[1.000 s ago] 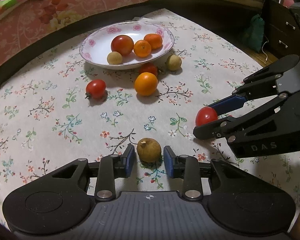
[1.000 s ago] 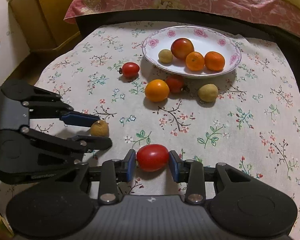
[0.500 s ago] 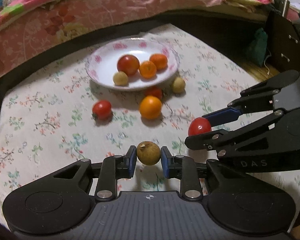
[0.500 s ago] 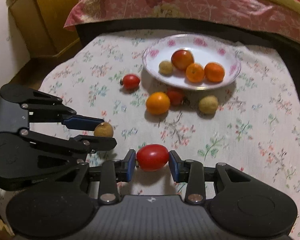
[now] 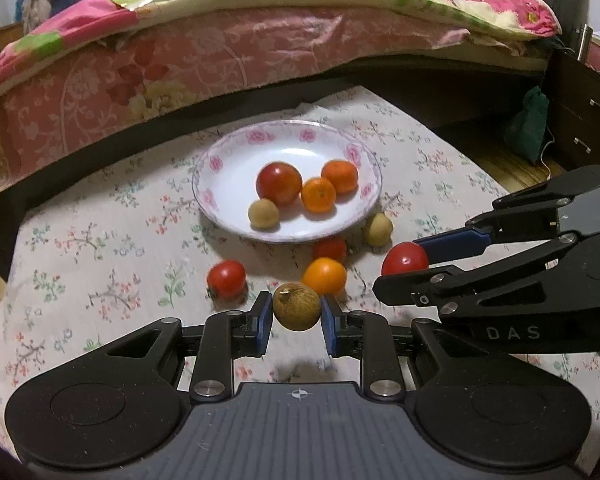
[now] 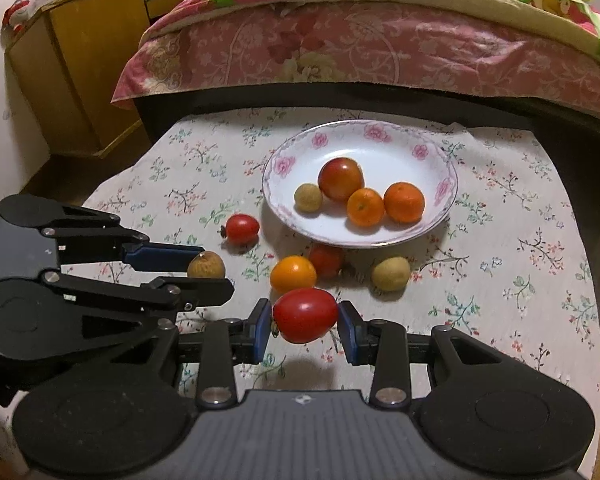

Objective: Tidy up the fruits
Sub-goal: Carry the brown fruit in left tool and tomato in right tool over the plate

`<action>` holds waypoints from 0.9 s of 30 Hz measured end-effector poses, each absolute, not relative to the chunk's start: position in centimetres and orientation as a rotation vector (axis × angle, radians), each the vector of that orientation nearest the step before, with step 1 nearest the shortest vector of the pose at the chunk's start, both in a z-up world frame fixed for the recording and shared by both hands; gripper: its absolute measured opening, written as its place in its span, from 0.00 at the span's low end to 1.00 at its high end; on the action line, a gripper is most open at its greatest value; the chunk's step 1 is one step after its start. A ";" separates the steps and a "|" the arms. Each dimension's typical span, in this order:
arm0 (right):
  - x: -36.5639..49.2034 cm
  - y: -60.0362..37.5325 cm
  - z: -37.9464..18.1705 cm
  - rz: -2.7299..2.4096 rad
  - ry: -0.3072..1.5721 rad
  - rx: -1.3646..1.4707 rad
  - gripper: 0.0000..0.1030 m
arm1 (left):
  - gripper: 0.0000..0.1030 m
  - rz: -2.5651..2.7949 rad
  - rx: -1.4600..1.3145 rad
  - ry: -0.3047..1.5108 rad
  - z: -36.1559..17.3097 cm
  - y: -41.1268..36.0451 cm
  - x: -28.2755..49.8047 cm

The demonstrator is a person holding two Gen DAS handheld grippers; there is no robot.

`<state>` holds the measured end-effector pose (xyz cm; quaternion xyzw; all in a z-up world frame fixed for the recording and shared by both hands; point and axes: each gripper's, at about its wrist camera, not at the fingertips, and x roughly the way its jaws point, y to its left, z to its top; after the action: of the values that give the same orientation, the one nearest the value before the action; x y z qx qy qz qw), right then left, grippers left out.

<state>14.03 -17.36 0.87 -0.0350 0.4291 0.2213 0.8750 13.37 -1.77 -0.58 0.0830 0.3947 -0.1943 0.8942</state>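
We carry: left hand-held gripper point(image 5: 296, 316) clamps a brown fruit point(image 5: 296, 306), right hand-held gripper point(image 6: 305, 322) a red tomato point(image 6: 305, 315); next, release both over the plate point(image 5: 228, 152).

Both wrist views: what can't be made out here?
- Red tomato by the plate: half hidden behind the orange fruit, both views.
- Left claw grip on the brown fruit: pad contact unclear.
- Table's near edge: covered by the claw bodies.
- Right claw holds a tomato; its underside is unseen.

Small red tomato point(image 6: 326, 260) half hidden behind orange fruit point(image 6: 293, 274).
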 end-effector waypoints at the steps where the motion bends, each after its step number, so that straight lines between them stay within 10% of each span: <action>1: 14.2 -17.4 1.0 0.461 0.893 -0.067 0.35 | 0.31 -0.402 0.171 0.813 -0.4 -1.8 13.6; 27: 22.8 -18.8 1.6 0.419 0.827 0.001 0.35 | 0.31 -0.357 0.149 0.746 0.2 -3.0 21.9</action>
<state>22.84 -18.83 1.63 0.0005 0.3987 0.2023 0.8945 21.86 -3.03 0.24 0.0722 0.3619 -0.1731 0.9131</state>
